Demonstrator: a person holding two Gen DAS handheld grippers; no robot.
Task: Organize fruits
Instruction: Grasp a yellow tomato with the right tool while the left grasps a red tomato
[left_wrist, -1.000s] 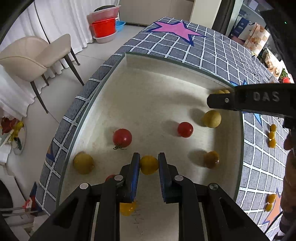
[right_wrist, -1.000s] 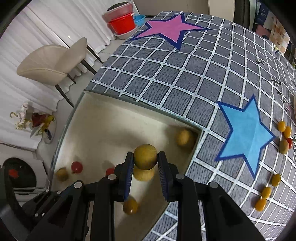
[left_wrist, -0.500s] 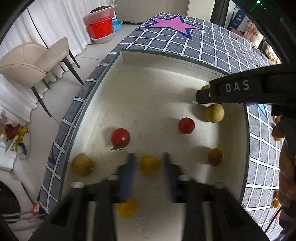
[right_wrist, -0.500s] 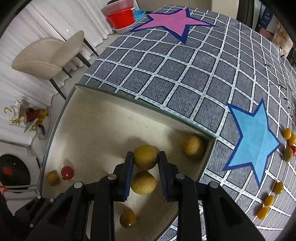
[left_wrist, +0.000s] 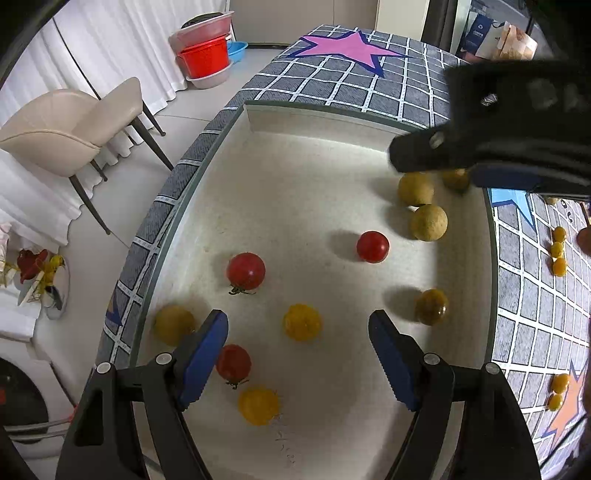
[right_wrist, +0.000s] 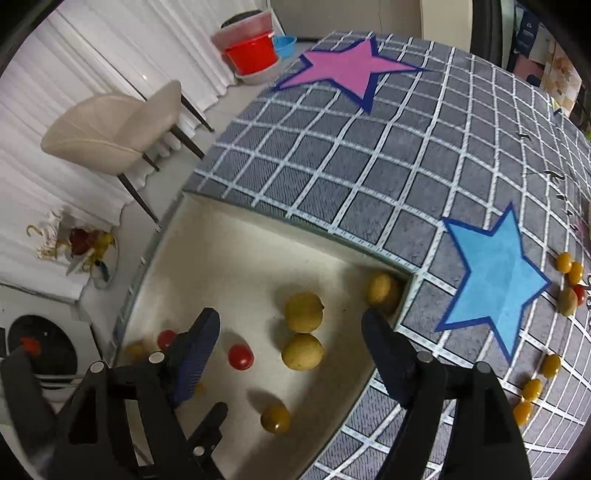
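A shallow cream tray (left_wrist: 295, 177) (right_wrist: 236, 258) sits on the checked mat and holds several small fruits. My left gripper (left_wrist: 298, 352) is open above the tray, with a yellow tomato (left_wrist: 302, 322) lying free between its fingers. Red tomatoes (left_wrist: 246, 271) (left_wrist: 372, 246) lie further in. My right gripper (right_wrist: 290, 341) is open and empty over the tray's far right corner. Two round yellow-green fruits (right_wrist: 303, 312) (right_wrist: 301, 351) lie below it, a third (right_wrist: 380, 288) in the corner. The right gripper also shows as a dark blurred shape in the left wrist view (left_wrist: 436, 155).
Several yellow fruits and one red lie loose on the mat right of the tray (right_wrist: 532, 389) (right_wrist: 569, 264). The mat has a blue star (right_wrist: 491, 273) and a pink star (right_wrist: 343, 66). A beige chair (left_wrist: 70, 125) and red basin (left_wrist: 205, 59) stand on the floor beyond.
Both grippers opened. The left let go of the yellow tomato, which now lies on the tray. The right dropped its yellow-green fruit into the tray beside another.
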